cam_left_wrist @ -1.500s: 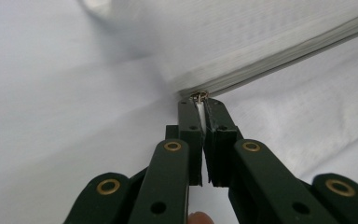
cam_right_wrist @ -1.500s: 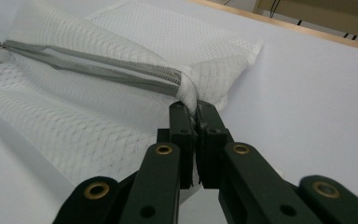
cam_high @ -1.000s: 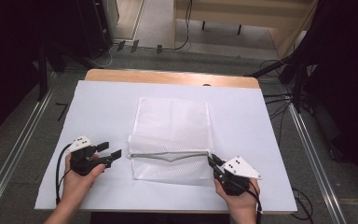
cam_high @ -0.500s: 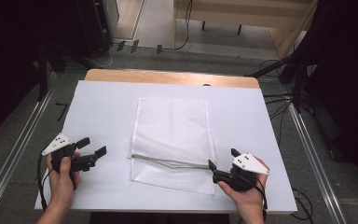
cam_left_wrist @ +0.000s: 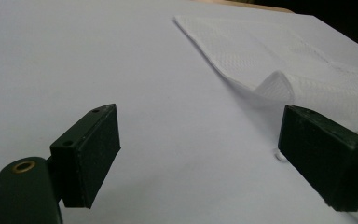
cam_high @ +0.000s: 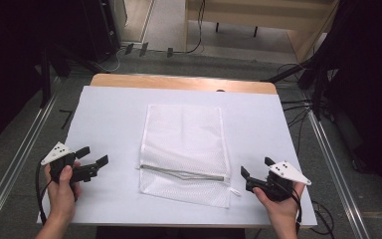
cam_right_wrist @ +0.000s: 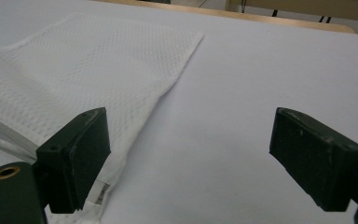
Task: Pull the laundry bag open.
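A white mesh laundry bag [cam_high: 185, 149] lies flat in the middle of the white table [cam_high: 109, 114], its grey zipper [cam_high: 181, 173] running across near the front end. My left gripper [cam_high: 92, 158] sits open at the front left, well clear of the bag. My right gripper [cam_high: 254, 172] is open at the front right, just beside the bag's front right corner. In the left gripper view the bag [cam_left_wrist: 303, 70] lies ahead to the right with an edge curled up. In the right gripper view the bag [cam_right_wrist: 84, 79] spreads to the left between and beyond the open jaws.
A wooden strip [cam_high: 179, 82] edges the table's far side. Metal rails [cam_high: 25, 149] run along the floor on both sides, and cables [cam_high: 303, 74] lie on the floor at the right. Bare table surface surrounds the bag.
Both grippers have let go of the bag and drawn outward and back toward the front corners. The bag, earlier folded near the front, now lies spread flat.
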`<state>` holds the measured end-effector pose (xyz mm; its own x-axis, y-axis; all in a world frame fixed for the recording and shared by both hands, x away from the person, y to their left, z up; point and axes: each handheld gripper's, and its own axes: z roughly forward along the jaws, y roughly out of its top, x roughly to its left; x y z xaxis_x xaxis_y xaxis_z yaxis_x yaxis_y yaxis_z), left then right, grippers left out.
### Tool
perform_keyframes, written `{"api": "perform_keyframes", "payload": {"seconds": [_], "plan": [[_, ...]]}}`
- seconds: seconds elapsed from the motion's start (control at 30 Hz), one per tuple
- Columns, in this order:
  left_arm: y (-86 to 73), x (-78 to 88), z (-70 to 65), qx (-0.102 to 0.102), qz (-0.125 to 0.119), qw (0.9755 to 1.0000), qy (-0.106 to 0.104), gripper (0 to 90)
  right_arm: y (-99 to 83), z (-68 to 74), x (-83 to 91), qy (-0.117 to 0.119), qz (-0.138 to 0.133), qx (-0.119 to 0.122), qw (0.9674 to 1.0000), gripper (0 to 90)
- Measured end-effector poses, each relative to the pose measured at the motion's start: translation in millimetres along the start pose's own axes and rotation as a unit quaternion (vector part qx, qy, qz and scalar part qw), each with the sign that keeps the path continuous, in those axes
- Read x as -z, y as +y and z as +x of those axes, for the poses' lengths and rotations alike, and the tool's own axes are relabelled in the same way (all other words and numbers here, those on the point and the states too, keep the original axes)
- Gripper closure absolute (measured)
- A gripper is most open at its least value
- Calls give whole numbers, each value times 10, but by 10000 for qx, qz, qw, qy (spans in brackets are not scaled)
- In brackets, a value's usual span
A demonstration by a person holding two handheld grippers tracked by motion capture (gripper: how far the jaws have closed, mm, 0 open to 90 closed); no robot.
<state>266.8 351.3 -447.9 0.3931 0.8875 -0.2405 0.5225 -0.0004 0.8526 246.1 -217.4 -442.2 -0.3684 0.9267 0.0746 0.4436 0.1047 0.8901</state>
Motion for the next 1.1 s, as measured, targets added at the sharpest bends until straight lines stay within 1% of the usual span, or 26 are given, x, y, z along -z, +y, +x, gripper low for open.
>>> {"api": "perform_keyframes", "payload": {"seconds": [0.17,0.23,0.33,0.5,0.53,0.6,0.67,0.83,1.1], "plan": [[-5,20,54,11,-18,10000,77,124,-32,-159,26,-89,-17,-130,9999,129],[-6,27,74,29,-19,10000,68,123,-48,-218,34,-154,-31,-115,9998,129],[-8,35,92,42,-48,9999,87,119,-67,-299,51,-211,-51,-222,9995,129],[-9,37,99,46,-47,9999,99,115,-94,-410,71,-342,-42,-311,9989,129],[-10,35,98,32,-41,9999,101,115,-101,-423,72,-350,-28,-372,9987,129],[-10,31,95,27,-47,9999,88,114,-111,-444,69,-352,-17,-410,9985,129],[-10,29,92,31,-37,10000,79,114,-115,-442,62,-353,8,-417,9985,129],[-13,26,92,33,-13,10000,74,113,-119,-424,40,-353,58,-343,9988,129],[-13,26,93,28,-1,10000,78,113,-120,-428,48,-378,48,-395,9985,130]]}}
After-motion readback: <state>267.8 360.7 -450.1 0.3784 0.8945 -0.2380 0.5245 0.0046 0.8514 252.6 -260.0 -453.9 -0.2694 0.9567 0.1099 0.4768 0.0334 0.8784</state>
